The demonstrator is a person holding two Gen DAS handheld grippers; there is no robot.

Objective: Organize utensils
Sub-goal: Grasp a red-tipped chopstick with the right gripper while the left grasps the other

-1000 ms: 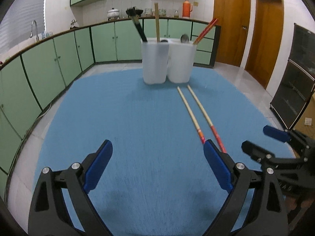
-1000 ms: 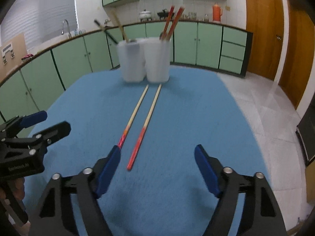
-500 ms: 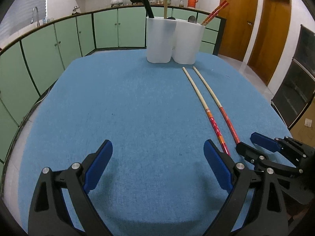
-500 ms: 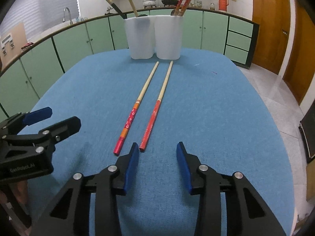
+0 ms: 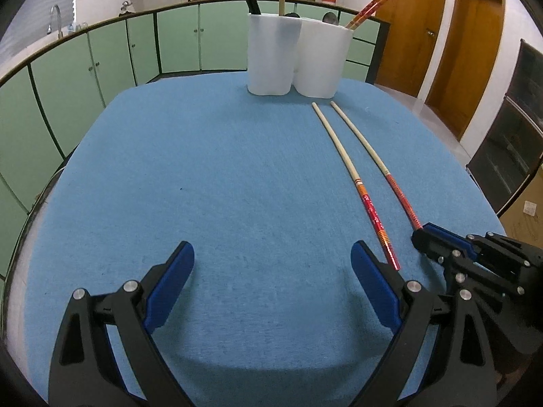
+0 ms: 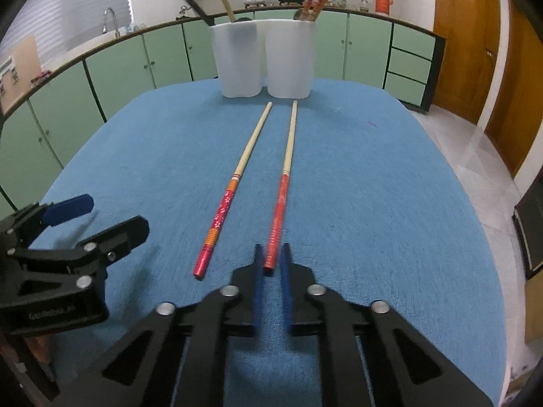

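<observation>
My right gripper (image 6: 271,264) pinches the near red end of the right-hand chopstick (image 6: 284,183) lying on the blue counter (image 6: 373,203); my left gripper (image 5: 271,268) hangs spread. Best lift level, then tip it into the far white holder (image 6: 288,61).

On the black body of my left gripper (image 6: 69,234), seen from my right wrist, there is a line of pale embossed lettering, but it is too blurred for me to read. Nothing else I can see carries legible text, numbers or signs.
</observation>
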